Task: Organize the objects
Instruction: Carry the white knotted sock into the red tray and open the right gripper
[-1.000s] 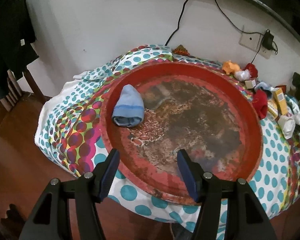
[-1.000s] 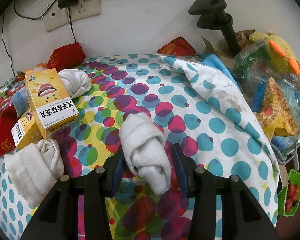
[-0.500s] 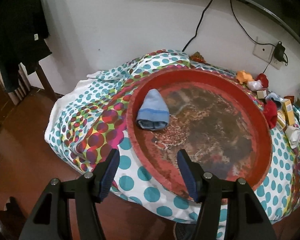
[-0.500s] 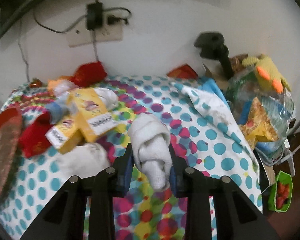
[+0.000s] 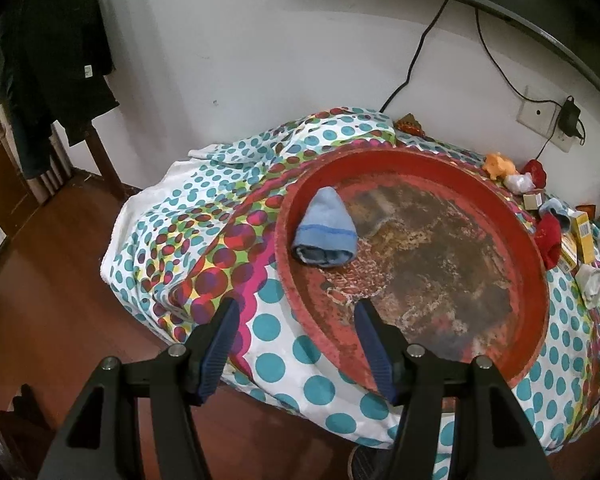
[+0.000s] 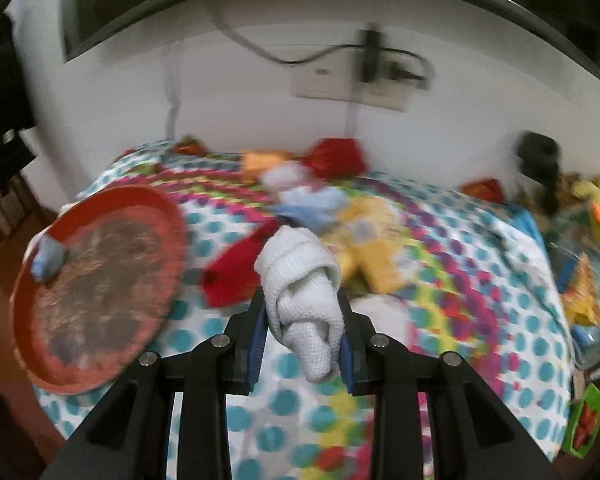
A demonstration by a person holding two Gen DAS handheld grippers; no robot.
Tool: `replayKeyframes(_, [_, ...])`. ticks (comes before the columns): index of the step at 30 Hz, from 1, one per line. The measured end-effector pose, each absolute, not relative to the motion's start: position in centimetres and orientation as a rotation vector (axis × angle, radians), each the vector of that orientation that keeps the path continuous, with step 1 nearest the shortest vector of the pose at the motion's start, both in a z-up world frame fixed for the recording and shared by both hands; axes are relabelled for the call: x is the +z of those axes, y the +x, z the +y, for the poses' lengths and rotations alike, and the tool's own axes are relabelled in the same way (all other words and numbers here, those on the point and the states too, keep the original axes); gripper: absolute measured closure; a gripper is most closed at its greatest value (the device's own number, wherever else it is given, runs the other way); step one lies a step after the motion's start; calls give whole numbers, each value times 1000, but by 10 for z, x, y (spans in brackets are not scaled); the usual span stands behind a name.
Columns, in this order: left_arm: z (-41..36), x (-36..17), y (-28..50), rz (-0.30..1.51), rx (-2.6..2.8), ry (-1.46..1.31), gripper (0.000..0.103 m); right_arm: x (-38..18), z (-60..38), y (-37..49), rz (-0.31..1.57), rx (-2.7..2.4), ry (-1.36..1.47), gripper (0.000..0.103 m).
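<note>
My right gripper [image 6: 302,304] is shut on a rolled white sock [image 6: 300,280] and holds it up above the polka-dot cloth. A round red tray [image 5: 536,264] lies on the cloth; it also shows at the left of the right wrist view [image 6: 168,216]. A rolled blue sock [image 5: 326,234] lies in the tray's far left part, seen too in the right wrist view [image 6: 46,260]. My left gripper [image 5: 296,312] is open and empty, above the tray's near left rim.
Right of the tray lie a red sock [image 5: 550,236], yellow boxes [image 5: 582,236], a white sock [image 5: 590,284], a light blue sock [image 5: 554,208] and an orange toy [image 5: 498,164]. Snack bags [image 6: 588,280] crowd the table's right edge. A wall socket with cables [image 6: 352,84] is behind. Wooden floor [image 5: 40,320] lies to the left.
My right gripper has lifted the white sock off the cloth and swung left, bringing the red tray into view. My left gripper has drawn back and left from the tray.
</note>
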State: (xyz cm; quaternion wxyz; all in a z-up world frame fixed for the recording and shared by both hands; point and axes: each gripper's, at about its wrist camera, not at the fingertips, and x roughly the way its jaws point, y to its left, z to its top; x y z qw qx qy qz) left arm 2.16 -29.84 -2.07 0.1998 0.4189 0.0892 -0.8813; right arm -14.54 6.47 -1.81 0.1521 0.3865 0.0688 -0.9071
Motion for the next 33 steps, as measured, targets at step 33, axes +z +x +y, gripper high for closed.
replayKeyframes(33, [-308, -25, 23, 275, -2420, 1173, 42, -60, -78, -108, 381, -2282, 1151, 73])
